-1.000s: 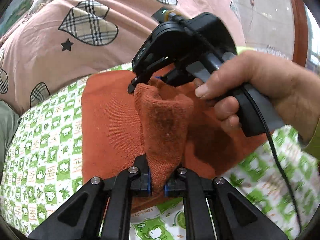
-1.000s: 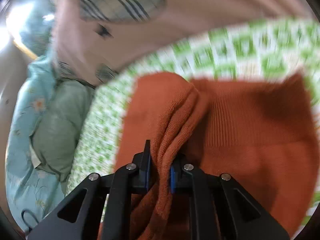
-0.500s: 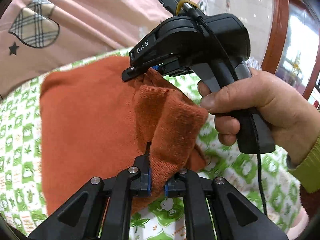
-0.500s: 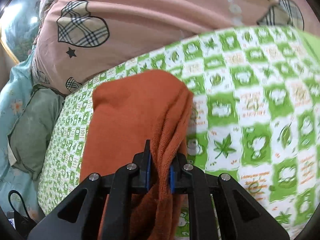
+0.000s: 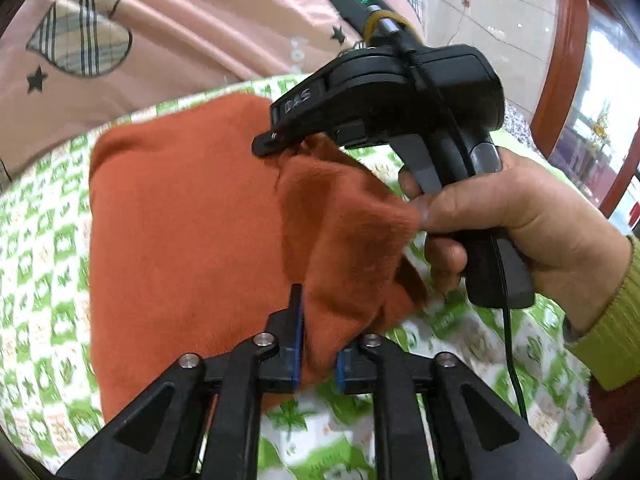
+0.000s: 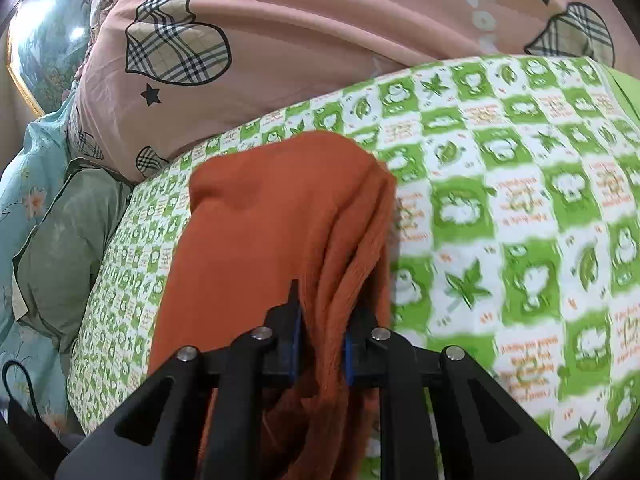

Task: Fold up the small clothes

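An orange knit garment (image 5: pixel 180 220) lies on a green and white checked sheet (image 5: pixel 44 264). Its right edge is lifted into a fold. My left gripper (image 5: pixel 318 354) is shut on the near end of that fold. The right gripper (image 5: pixel 280 146), held in a hand, pinches the far end of the same fold. In the right wrist view the right gripper (image 6: pixel 322 344) is shut on bunched layers of the garment (image 6: pixel 260 232), which drapes leftward over the sheet (image 6: pixel 520 208).
A pink quilt (image 6: pixel 320 40) with plaid hearts is heaped along the far side of the bed. A teal pillow and grey-green cushion (image 6: pixel 60 240) lie at the left. A wooden door frame (image 5: pixel 560 60) and tiled floor show at the right.
Both grippers have carried the lifted fold sideways across the garment. More checked sheet now shows to the right of the cloth, and the flat part lies to the left.
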